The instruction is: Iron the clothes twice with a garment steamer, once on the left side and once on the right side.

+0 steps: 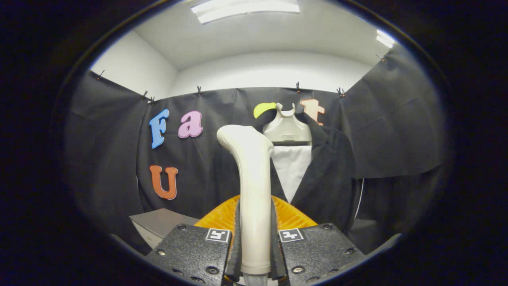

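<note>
One garment steamer, pale and upright — its handle rises between the two fingers of the gripper, and both fingers press against its sides, so the gripper is closed on it with only the handle's width between them. The steamer's rounded head bends over at the top, level with the hanger behind it. One dark jacket hangs beyond the steamer, slightly to its right, on one pale moulded hanger; one white shirt front shows in the jacket's open V. The steamer's handle stands in front of the jacket's left lapel and hides most of that side. One orange ribbed piece fans out just ahead of the fingers, low, behind the handle and below the shirt; what it belongs to cannot be told. One grey table edge sits to the left of the fingers, near the booth wall. Two ceiling lights overhead — one long panel, one smaller at the far right.
</note>
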Motion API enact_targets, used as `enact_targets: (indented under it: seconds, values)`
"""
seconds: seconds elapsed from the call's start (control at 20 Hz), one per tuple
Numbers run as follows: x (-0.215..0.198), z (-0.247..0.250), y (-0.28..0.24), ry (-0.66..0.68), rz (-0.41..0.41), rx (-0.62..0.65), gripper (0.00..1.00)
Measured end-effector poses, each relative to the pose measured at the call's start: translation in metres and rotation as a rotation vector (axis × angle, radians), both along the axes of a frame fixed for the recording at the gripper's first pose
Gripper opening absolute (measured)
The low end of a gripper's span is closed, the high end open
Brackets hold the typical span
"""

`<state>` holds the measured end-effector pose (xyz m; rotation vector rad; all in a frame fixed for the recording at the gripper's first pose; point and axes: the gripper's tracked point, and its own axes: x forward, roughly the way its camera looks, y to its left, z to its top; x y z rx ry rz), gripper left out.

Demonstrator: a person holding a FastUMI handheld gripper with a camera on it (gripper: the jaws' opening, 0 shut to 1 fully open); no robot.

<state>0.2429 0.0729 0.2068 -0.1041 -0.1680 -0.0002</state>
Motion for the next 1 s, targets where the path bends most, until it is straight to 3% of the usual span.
enact_targets:
  seconds: [1.0]
  values:
    - [-0.005, -0.088, -0.014, 0.126, -0.087, -0.043, 0.32]
